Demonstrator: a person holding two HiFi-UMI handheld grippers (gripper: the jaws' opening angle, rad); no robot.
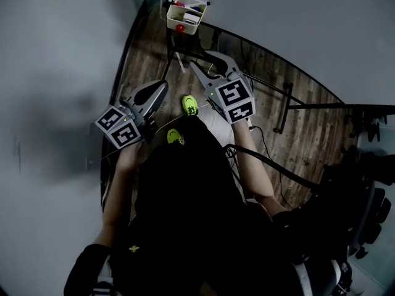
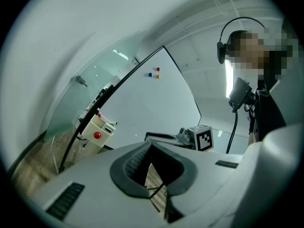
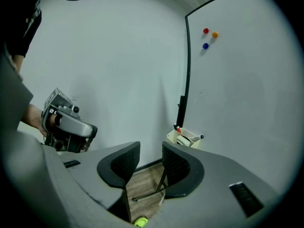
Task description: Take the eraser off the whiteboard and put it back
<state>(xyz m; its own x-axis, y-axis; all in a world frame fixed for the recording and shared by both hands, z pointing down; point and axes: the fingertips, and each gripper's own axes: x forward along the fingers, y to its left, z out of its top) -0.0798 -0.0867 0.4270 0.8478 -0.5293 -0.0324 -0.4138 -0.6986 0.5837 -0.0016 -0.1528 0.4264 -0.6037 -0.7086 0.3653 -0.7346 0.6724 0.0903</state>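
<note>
The eraser [image 3: 184, 140], as far as we can tell, is the pale block lying in the cream holder [image 3: 172, 138] beside a marker [image 3: 196, 137]. The holder hangs at the whiteboard's [image 3: 247, 94] lower corner. Our right gripper [image 3: 151, 163] points toward it from well short, jaws apart with only floor between them. Our left gripper [image 2: 154, 167] is alongside, its jaws also spread and empty. Three magnets [image 3: 205, 31] sit high on the board.

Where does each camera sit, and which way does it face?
Head view: on the head, looking steeply down at left gripper, right gripper, forearms, shoes.
Left gripper view: on the left gripper, facing the whiteboard; right gripper and person show.
Right gripper view: on the right gripper, facing the whiteboard's edge; left gripper and hand show.
Shared: white tray, in all three.
</note>
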